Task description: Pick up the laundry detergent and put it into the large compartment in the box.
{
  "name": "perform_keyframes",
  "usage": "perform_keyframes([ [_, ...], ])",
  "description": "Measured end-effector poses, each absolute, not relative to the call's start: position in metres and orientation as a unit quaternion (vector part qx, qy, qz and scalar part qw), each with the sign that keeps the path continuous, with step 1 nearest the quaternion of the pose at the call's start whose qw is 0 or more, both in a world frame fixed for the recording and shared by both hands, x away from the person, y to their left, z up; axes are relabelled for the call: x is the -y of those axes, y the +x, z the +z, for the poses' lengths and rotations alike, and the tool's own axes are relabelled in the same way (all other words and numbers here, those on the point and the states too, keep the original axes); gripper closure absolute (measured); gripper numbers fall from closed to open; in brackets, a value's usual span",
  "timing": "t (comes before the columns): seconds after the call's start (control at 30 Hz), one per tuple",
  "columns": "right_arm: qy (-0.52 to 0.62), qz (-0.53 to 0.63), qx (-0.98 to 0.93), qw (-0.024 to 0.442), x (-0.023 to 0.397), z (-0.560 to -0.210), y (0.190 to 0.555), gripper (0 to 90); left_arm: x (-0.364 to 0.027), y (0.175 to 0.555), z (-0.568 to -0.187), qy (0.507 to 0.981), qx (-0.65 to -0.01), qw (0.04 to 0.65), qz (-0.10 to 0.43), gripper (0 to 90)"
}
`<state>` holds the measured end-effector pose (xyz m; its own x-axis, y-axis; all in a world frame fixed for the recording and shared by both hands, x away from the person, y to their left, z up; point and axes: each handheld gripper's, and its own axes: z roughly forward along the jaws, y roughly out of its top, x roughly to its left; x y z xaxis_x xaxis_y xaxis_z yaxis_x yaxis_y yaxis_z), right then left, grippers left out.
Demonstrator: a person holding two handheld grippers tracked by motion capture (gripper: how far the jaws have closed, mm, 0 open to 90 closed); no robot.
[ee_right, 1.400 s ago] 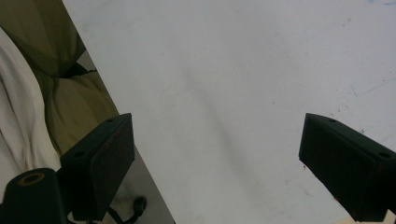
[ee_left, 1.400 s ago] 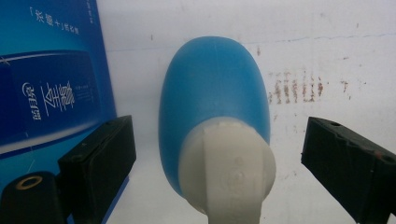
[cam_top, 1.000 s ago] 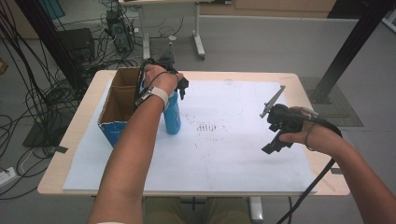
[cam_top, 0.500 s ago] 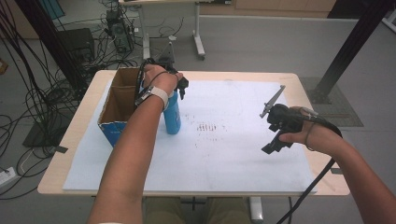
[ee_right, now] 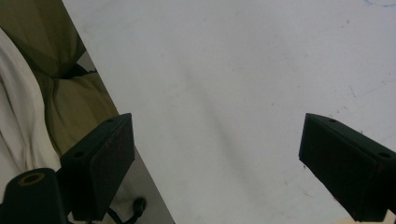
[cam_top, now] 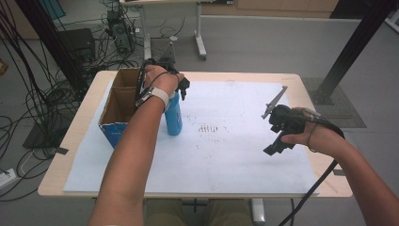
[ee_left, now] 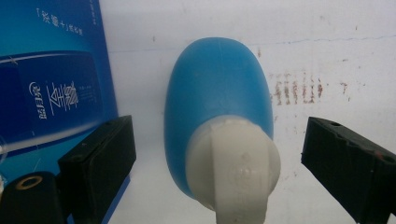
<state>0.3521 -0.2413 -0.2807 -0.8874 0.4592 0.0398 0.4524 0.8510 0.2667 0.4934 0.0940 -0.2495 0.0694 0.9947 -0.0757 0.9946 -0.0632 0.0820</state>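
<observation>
A blue bottle (cam_top: 173,117) with a white cap stands upright on the white sheet, just right of an open cardboard box (cam_top: 118,104). My left gripper (cam_top: 178,89) hovers directly above it, pointing down. In the left gripper view the bottle (ee_left: 215,107) and its white cap (ee_left: 236,170) sit between the two wide-apart jaws of the left gripper (ee_left: 224,163), untouched. My right gripper (cam_top: 275,141) is held above the right part of the sheet, open, with nothing between its jaws (ee_right: 224,163).
The box has blue printed sides (ee_left: 51,84) and stands at the table's left. Reddish-brown marks (cam_top: 207,128) stain the middle of the white sheet (cam_top: 235,155). Cables and equipment cover the floor behind and left. The person's lap shows past the table edge (ee_right: 107,98).
</observation>
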Motion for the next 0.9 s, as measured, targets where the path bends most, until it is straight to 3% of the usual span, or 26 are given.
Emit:
perform_keyframes([
  [0.9,0.236,0.135,-0.962,0.013,0.2414,-0.2807,0.3521,10.6,-0.094,0.4937,-0.2505,0.731,-0.68,0.056,-0.001,10.3],
])
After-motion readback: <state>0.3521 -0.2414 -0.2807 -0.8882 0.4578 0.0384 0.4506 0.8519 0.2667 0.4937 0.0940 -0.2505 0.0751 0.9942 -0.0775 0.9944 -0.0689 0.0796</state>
